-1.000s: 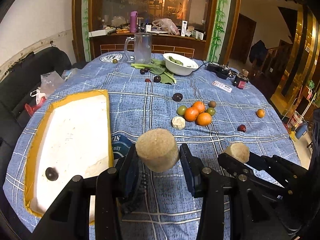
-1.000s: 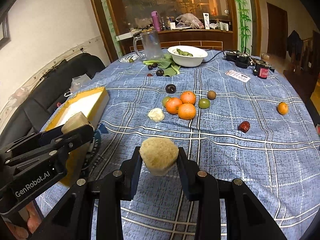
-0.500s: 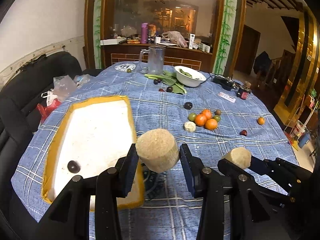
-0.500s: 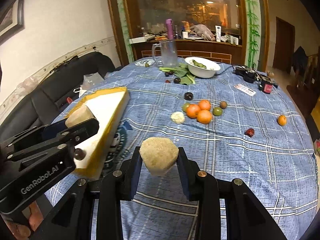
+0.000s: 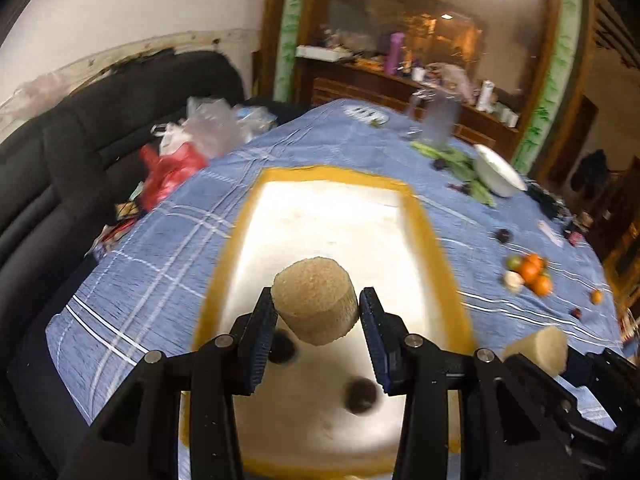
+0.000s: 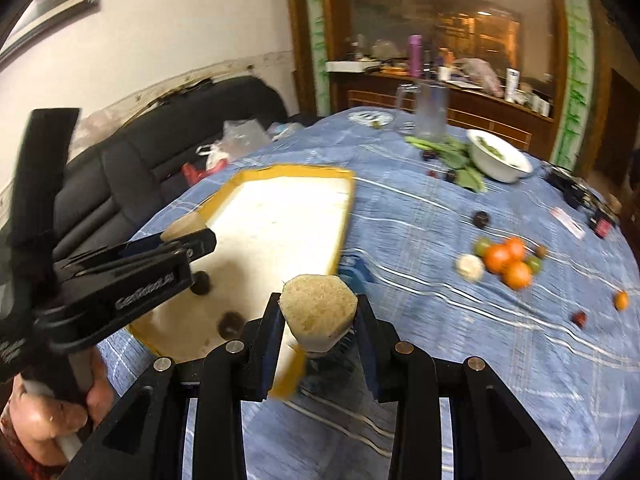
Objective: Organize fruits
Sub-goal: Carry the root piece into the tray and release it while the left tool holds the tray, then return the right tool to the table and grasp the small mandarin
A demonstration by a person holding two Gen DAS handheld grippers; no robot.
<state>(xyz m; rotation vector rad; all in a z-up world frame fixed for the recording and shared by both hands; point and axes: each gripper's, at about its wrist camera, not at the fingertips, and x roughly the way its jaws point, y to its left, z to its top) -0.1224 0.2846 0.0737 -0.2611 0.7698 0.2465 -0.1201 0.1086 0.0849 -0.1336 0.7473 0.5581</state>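
My left gripper [image 5: 318,301] is shut on a beige fibrous chunk [image 5: 314,292] and hangs over the white tray with a yellow rim [image 5: 436,248]. Two dark round fruits [image 5: 362,394] lie in the tray's near end, one partly hidden behind the left finger. My right gripper [image 6: 318,308] is shut on a second beige chunk [image 6: 318,300] above the tray's near right corner [image 6: 340,248]. In the right wrist view the left gripper [image 6: 188,236] crosses the tray from the left, held by a hand [image 6: 52,412].
Oranges and green fruits [image 6: 506,260] cluster on the blue checked cloth with a pale chunk [image 6: 470,266] beside them. A dark plum [image 6: 480,218], a small orange [image 6: 621,300] and a red date [image 6: 579,317] lie apart. White bowl [image 6: 500,156], glass mug [image 6: 430,110] and greens stand at the back. A black sofa [image 6: 160,152] lies left.
Both grippers have swung left with their chunks. The left one now hangs over the tray, the right one has reached its near right corner. The views are blurred.
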